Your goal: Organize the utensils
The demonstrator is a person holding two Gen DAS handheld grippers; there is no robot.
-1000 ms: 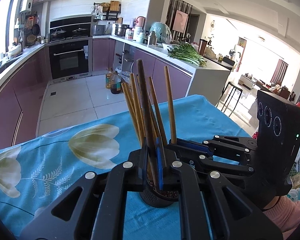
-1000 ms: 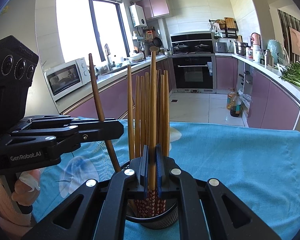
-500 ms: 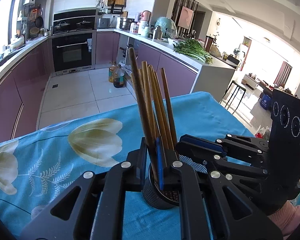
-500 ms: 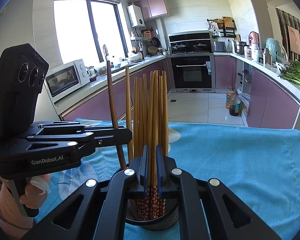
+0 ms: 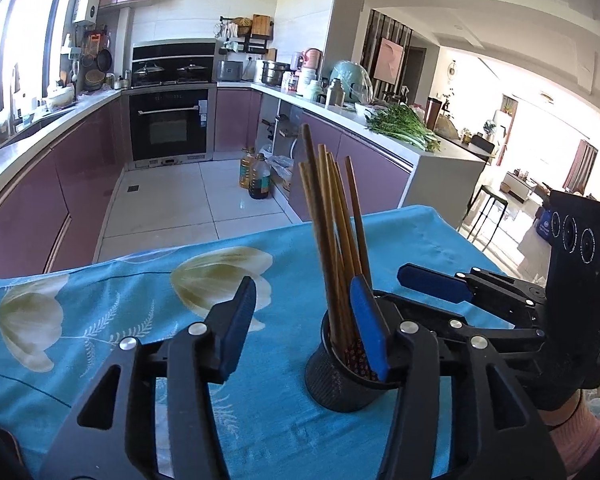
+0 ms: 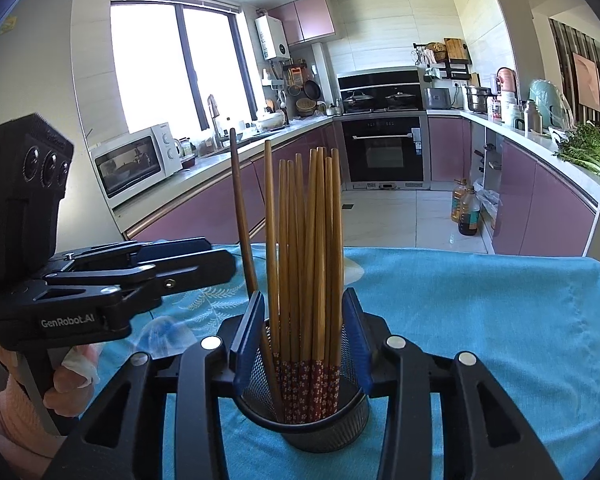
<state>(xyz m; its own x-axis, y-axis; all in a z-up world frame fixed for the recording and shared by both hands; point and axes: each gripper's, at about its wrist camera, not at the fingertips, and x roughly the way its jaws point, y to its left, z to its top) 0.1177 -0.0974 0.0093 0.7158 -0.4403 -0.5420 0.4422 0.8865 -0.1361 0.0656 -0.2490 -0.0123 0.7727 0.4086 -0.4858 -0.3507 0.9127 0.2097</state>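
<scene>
A black mesh holder [image 6: 324, 424] stands on the blue flowered tablecloth [image 6: 480, 320] and holds several wooden chopsticks [image 6: 312, 248] upright, plus one darker stick [image 6: 242, 216] leaning left. It also shows in the left wrist view [image 5: 340, 376], with the chopsticks [image 5: 332, 248] rising from it. My right gripper [image 6: 300, 338] is open, its jaws either side of the bundle above the holder's rim. My left gripper [image 5: 304, 324] is open and empty, just left of the holder, its right finger [image 5: 368, 332] in front of the rim.
The table's far edge [image 5: 220, 244] drops to a tiled kitchen floor. Purple cabinets and counters run along the left and right walls, with an oven [image 6: 384, 148] at the back. Oil bottles [image 5: 256, 176] stand on the floor.
Both grippers were shut on chopsticks in the holder; both have opened and let them go. The left gripper has shifted left, so the holder now sits to its right.
</scene>
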